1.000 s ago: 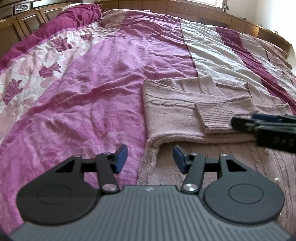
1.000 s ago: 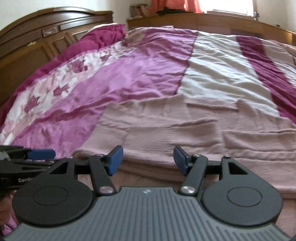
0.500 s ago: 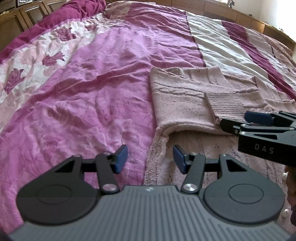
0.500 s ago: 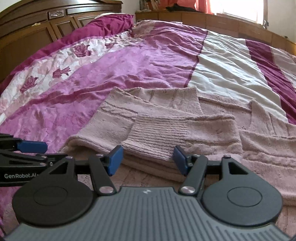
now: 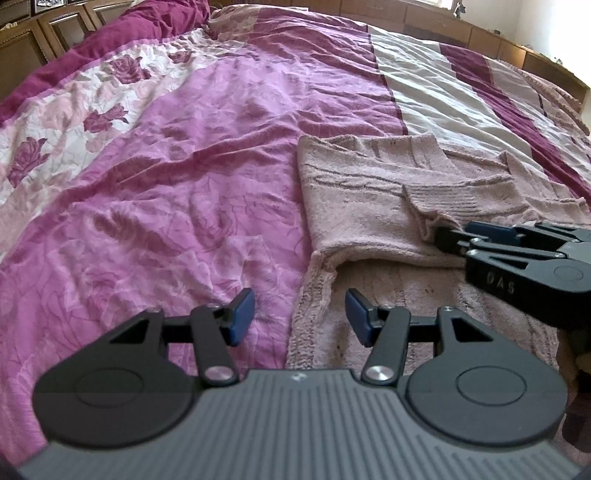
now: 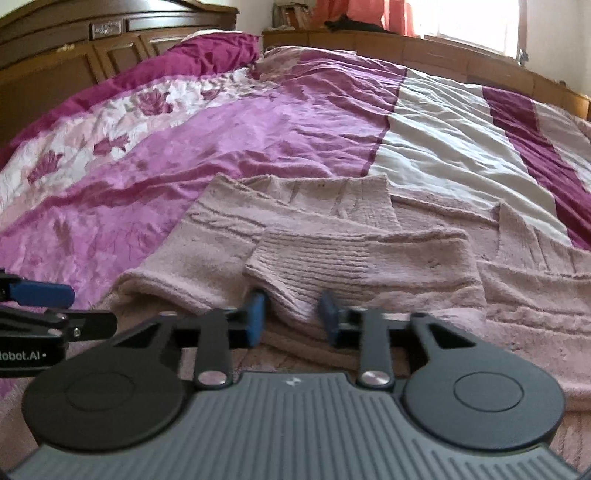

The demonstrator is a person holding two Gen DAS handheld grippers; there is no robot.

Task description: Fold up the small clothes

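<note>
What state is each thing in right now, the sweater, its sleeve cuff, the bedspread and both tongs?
Sweater: partly folded, flat on the bed.
Sleeve cuff: folded across the body, its near edge between the right tongs' fingers.
Bedspread: spread out, wrinkled.
Left tongs: open, empty, over the sweater's left edge.
Right tongs: partly closed around the cuff edge, not clearly clamped.

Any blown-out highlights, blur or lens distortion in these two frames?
Right wrist view: the window at top right is overexposed, and the right gripper shows slight motion blur. Left wrist view: evenly lit, with fisheye bending the purple floral bedspread; the pink knitted sweater stays sharp.
</note>
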